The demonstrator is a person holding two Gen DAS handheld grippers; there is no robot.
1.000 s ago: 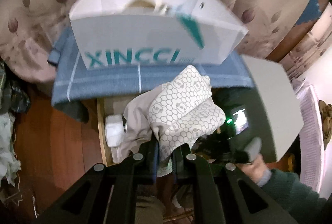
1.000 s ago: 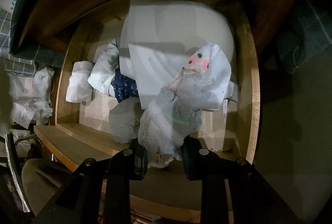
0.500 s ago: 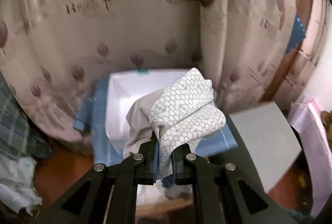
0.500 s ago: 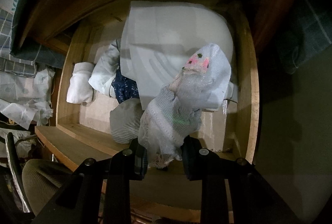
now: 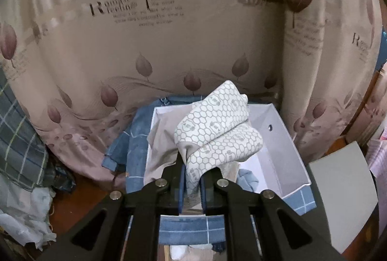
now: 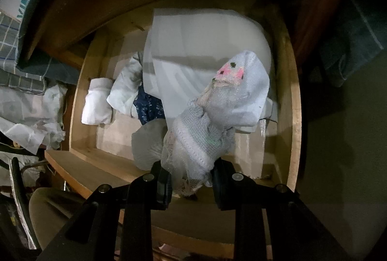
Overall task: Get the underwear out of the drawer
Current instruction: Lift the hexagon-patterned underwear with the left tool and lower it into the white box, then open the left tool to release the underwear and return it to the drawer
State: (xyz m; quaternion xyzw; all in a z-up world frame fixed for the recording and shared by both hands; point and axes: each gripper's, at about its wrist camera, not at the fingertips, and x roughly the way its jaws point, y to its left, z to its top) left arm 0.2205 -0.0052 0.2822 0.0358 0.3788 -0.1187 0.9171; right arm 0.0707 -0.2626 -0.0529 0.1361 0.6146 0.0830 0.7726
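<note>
Left claw clenched on honeycomb-print underwear, held above open white box; step in hand appears to be drop-off, next move likely lower and release into box. Blue cloth under box, leaf curtain behind it. Right claw grips pale knit underwear above wooden drawer; white folded sheet and loose garments remain in drawer, may snag.
</note>
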